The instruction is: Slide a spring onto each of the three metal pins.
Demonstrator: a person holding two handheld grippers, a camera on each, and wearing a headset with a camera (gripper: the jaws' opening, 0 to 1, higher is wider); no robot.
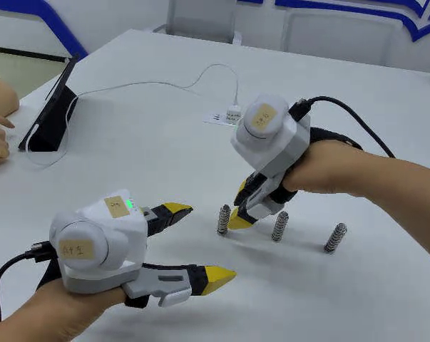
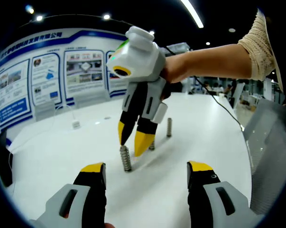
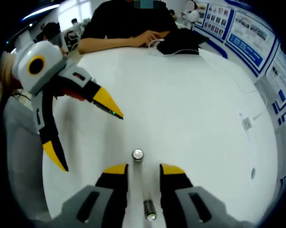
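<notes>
1. Three springs are stood upright in a row on the white table point(image 1: 150, 149), long axes vertical: left spring point(image 1: 224, 219), middle spring point(image 1: 279, 226), right spring point(image 1: 335, 238). They are spaced apart, with none touching another.
2. From above in the right gripper view, a shiny round metal top is seen inside the coil of the left spring, so the coil is wrapped around it, not set beside it.
3. The right gripper point(image 1: 239, 219) is pointed steeply down at the table. Its yellow tips are parked just beside the left spring, on the side facing the middle spring. Whether a tip is touching the coil can't be told. The jaws are parted by a narrow gap and nothing is pinched.
4. The left gripper point(image 1: 198, 242) is held low, near the left end of the row but clear of it, aimed toward the springs. Its jaws are spread wide with nothing between them.
5. Farther back, a propped-up tablet point(image 1: 50, 117) is seen, with a white cable point(image 1: 165, 82) run across to a small plug point(image 1: 233, 114).
</notes>
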